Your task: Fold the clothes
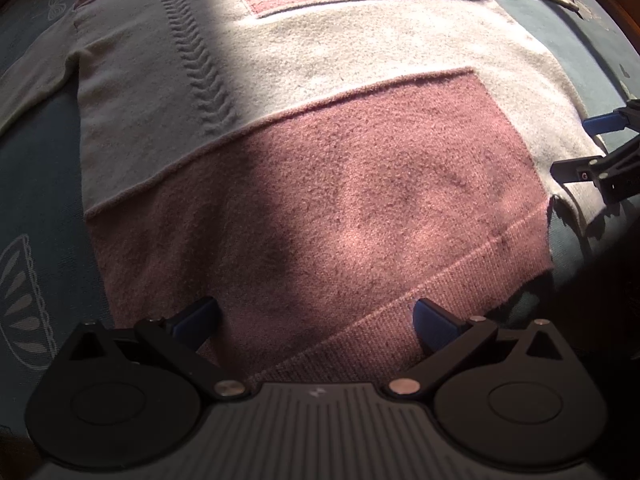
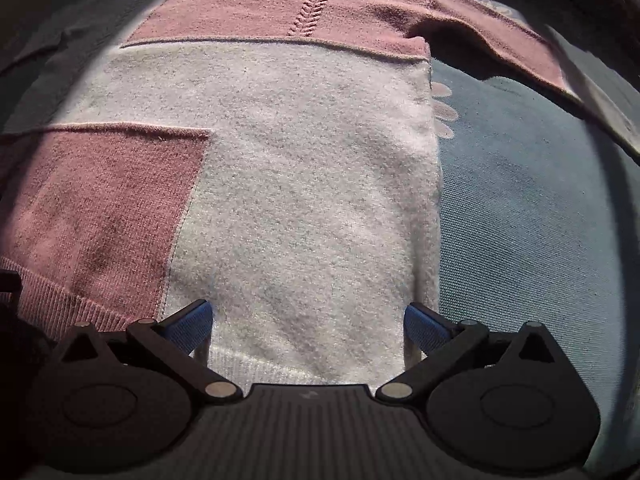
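Observation:
A knit sweater (image 1: 320, 128) in pink and cream blocks lies flat on a blue-green cloth. My left gripper (image 1: 316, 320) is open just above its pink ribbed hem, fingers wide apart with nothing between them. My right gripper (image 2: 308, 328) is open too, over the cream panel (image 2: 304, 184) at the hem near the sweater's right side edge. In the left wrist view the right gripper (image 1: 596, 140) shows at the far right, at the sweater's cream corner. One sleeve (image 2: 500, 36) stretches out at the upper right, the other sleeve (image 1: 36, 84) at the left.
The blue-green cloth (image 2: 532, 208) with pale printed patterns (image 1: 24, 300) covers the surface around the sweater. Sunlight and a broad shadow cross the sweater. Dark wood shows at the far corners.

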Demonstrator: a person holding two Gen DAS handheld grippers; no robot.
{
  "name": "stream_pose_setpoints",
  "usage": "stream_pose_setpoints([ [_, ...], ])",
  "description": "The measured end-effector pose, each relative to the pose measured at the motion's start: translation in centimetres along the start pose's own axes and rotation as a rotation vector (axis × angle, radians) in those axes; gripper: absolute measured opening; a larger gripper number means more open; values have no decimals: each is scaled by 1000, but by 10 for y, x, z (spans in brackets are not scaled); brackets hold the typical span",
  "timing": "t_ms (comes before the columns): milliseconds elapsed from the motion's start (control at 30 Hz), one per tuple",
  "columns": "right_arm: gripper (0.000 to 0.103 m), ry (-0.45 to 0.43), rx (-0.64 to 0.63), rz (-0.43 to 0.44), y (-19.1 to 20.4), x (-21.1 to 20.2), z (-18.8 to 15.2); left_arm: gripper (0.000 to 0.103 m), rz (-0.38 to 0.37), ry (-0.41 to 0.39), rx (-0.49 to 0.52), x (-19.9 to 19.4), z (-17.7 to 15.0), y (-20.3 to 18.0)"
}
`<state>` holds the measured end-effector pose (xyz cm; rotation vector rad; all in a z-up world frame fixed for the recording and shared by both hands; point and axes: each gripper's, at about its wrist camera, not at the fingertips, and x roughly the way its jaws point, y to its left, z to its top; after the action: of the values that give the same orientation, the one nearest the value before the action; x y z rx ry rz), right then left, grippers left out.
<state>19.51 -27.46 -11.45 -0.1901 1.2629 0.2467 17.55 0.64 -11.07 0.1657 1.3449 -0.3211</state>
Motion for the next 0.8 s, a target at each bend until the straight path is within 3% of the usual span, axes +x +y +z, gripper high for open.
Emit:
stream_pose_setpoints([
  [167,103,3,1,-3,1,0,1,102,-20,-2,-47,-11,-10,13],
  [333,103,8,2,-10,2,0,2,102,-21,-82,-95,-20,3,35],
  [467,103,20,1,-9,3,0,4,102,6,-42,-144,2,7,46],
  [633,103,18,2,-11,3,0,5,102,26,-10,-116,-5,-14,41],
  [800,103,4,4,-16,4,-1,3,102,-81,-21,-70,-13,-11,19],
])
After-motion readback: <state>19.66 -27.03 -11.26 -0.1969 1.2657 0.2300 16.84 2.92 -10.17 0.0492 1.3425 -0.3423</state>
